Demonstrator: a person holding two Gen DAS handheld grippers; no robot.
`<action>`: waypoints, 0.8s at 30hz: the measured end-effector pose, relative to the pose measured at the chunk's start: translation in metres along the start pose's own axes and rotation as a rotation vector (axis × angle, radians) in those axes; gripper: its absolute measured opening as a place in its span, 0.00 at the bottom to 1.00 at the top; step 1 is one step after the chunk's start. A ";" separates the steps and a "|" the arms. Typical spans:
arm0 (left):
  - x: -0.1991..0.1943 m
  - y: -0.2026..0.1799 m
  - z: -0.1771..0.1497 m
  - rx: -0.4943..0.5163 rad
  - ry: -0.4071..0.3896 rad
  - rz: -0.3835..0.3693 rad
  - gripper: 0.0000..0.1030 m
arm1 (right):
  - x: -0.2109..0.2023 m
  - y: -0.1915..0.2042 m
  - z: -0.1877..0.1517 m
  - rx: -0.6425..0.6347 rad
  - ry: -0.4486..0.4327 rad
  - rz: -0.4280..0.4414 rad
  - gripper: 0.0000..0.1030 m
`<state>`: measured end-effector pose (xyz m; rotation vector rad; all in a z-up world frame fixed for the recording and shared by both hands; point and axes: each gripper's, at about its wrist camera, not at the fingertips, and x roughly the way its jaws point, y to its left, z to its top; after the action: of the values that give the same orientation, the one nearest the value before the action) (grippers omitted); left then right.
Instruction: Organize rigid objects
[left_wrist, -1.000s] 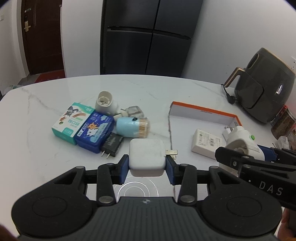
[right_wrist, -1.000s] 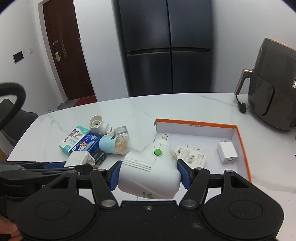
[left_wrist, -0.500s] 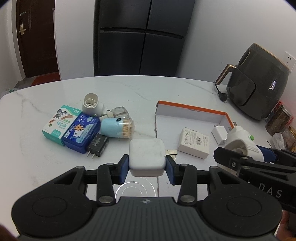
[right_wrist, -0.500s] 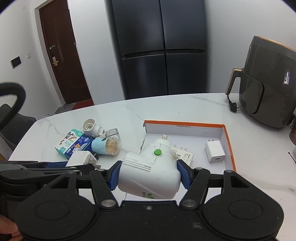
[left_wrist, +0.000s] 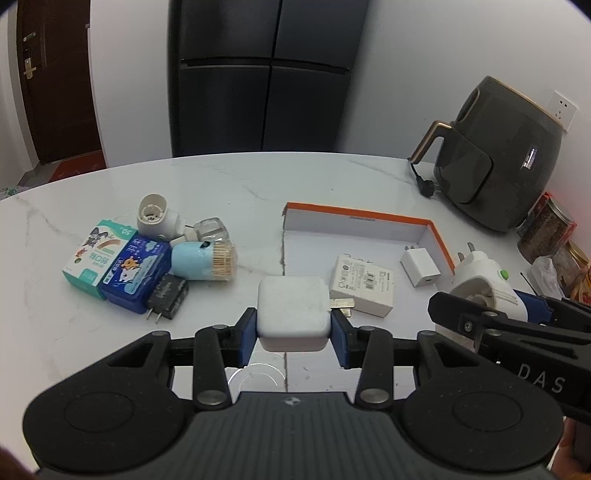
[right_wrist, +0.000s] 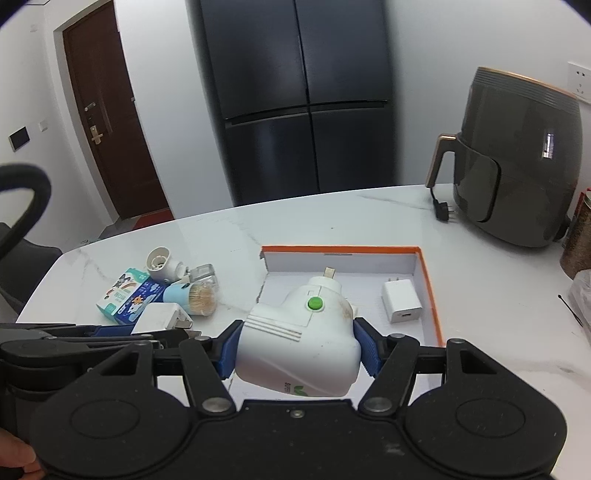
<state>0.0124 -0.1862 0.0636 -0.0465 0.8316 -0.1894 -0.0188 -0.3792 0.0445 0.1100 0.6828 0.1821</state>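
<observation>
My left gripper (left_wrist: 293, 326) is shut on a white square charger (left_wrist: 292, 310), held above the left edge of the orange-rimmed white box (left_wrist: 354, 216). The right gripper (right_wrist: 297, 349) is shut on a white plug-in device with a green button (right_wrist: 299, 347), over the same box (right_wrist: 343, 250). In the left wrist view that device (left_wrist: 484, 286) and the right gripper show at the right. Inside the box lie a small white charger (left_wrist: 419, 266) and a flat white labelled adapter (left_wrist: 364, 284). The left gripper with its charger (right_wrist: 159, 317) appears low left in the right wrist view.
A pile sits left of the box: two small cartons (left_wrist: 118, 267), a black plug adapter (left_wrist: 166, 295), a light blue toothpick holder (left_wrist: 203, 260), a white socket piece (left_wrist: 155, 216) and a clear cube (left_wrist: 210, 230). A dark air fryer (left_wrist: 495, 155) and jars (left_wrist: 546, 229) stand at right.
Both grippers moved right with their loads, from beside the pile to over the box. The pile has slid left in both views. Neither grip changed.
</observation>
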 end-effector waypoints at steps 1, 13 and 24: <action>0.000 -0.002 0.000 0.003 0.000 -0.002 0.41 | -0.001 -0.002 0.000 0.003 -0.001 -0.003 0.73; 0.007 -0.018 0.000 0.026 0.008 -0.020 0.41 | -0.005 -0.021 -0.002 0.036 0.000 -0.026 0.73; 0.011 -0.031 0.000 0.043 0.012 -0.041 0.41 | -0.009 -0.036 -0.004 0.061 -0.002 -0.049 0.73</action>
<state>0.0149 -0.2186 0.0596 -0.0224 0.8392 -0.2467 -0.0240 -0.4158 0.0413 0.1515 0.6883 0.1146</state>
